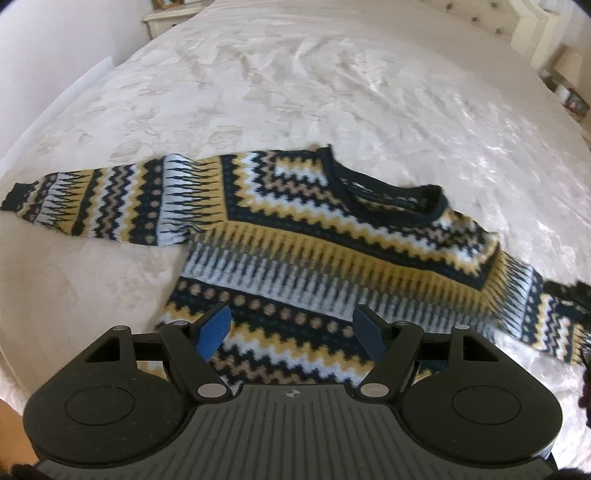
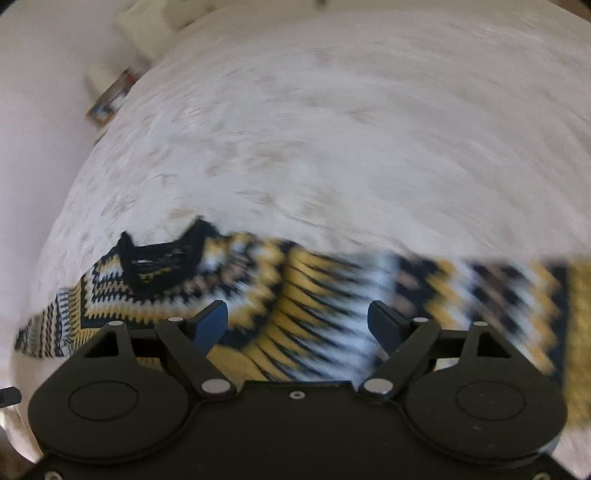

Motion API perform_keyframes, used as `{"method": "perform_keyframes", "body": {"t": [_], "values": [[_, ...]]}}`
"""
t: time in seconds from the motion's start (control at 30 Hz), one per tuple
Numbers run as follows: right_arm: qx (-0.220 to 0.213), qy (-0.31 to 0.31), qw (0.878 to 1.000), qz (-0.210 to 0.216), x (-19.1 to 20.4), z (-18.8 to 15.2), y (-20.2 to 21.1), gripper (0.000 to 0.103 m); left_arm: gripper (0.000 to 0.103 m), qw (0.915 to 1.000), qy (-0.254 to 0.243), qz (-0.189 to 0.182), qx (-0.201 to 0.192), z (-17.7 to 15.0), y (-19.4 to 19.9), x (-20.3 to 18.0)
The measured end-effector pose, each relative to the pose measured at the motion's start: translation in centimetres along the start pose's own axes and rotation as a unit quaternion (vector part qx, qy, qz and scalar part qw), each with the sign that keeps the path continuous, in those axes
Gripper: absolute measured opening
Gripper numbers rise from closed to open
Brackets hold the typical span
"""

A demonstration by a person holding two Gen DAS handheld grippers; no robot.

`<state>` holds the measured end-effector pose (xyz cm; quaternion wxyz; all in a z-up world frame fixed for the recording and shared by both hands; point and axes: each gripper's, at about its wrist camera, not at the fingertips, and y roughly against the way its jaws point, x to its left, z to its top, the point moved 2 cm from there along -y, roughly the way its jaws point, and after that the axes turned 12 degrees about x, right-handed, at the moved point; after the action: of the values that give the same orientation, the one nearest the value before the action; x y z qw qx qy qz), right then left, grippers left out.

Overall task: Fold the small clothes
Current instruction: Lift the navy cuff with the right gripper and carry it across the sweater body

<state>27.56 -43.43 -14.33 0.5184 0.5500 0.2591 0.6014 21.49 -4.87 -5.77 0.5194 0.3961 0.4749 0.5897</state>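
Observation:
A small knitted sweater point(image 1: 303, 254) with navy, yellow, white and tan zigzag bands lies flat on the cream bedspread point(image 1: 295, 92). Its dark neckline point(image 1: 391, 195) points away and one sleeve point(image 1: 96, 199) stretches left. My left gripper point(image 1: 291, 332) is open and empty, hovering over the sweater's lower body. In the right wrist view, blurred by motion, the sweater point(image 2: 314, 295) lies under my right gripper point(image 2: 297, 326), which is open and empty above the shoulder and right sleeve point(image 2: 498, 291). The neckline point(image 2: 162, 258) sits to its left.
The bedspread point(image 2: 332, 129) spreads wide beyond the sweater. A bedside table point(image 1: 166, 18) stands at the far left, a headboard point(image 1: 517, 22) at the far right, with small items point(image 1: 572, 99) beside the bed. A picture frame point(image 2: 107, 103) lies off the bed's left side.

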Motion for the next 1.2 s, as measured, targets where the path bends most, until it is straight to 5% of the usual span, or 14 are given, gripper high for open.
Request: {"method": "perform_keyframes", "body": {"t": [0.23,0.53,0.7,0.9,0.97,1.03,1.2], "values": [[-0.038,-0.050,0.996,-0.068,-8.2,-2.3,7.4,0.084,0.072,0.9996,-0.022,-0.019,-0.002,-1.3,0.4,-2.7],[-0.099,-0.095,0.973,-0.187,-18.0,-1.8,15.3,0.085,0.072,0.9994,-0.022,-0.025,-0.004,-2.9,1.2,-4.8],[-0.090,-0.122,0.964,-0.219,-21.9,-0.9,15.1,0.085,0.072,0.9997,-0.015,-0.018,-0.011,-3.2,1.9,-4.9],[-0.064,-0.118,0.970,-0.203,-23.6,-0.7,13.1,0.087,0.072,0.9998,-0.006,-0.007,-0.016,-3.7,2.5,-5.0],[-0.061,-0.112,0.972,-0.199,-23.3,-0.5,12.8,0.075,0.072,0.9999,-0.002,-0.006,-0.015,-3.8,2.5,-5.1],[-0.049,-0.104,0.972,-0.207,-23.1,-0.1,12.8,0.050,0.072,0.9999,0.001,-0.010,-0.010,-3.9,2.3,-5.4],[-0.030,-0.076,0.975,-0.206,-22.2,0.2,13.1,0.027,0.072,0.9997,-0.010,-0.023,-0.002,-4.0,1.9,-6.7]]}}
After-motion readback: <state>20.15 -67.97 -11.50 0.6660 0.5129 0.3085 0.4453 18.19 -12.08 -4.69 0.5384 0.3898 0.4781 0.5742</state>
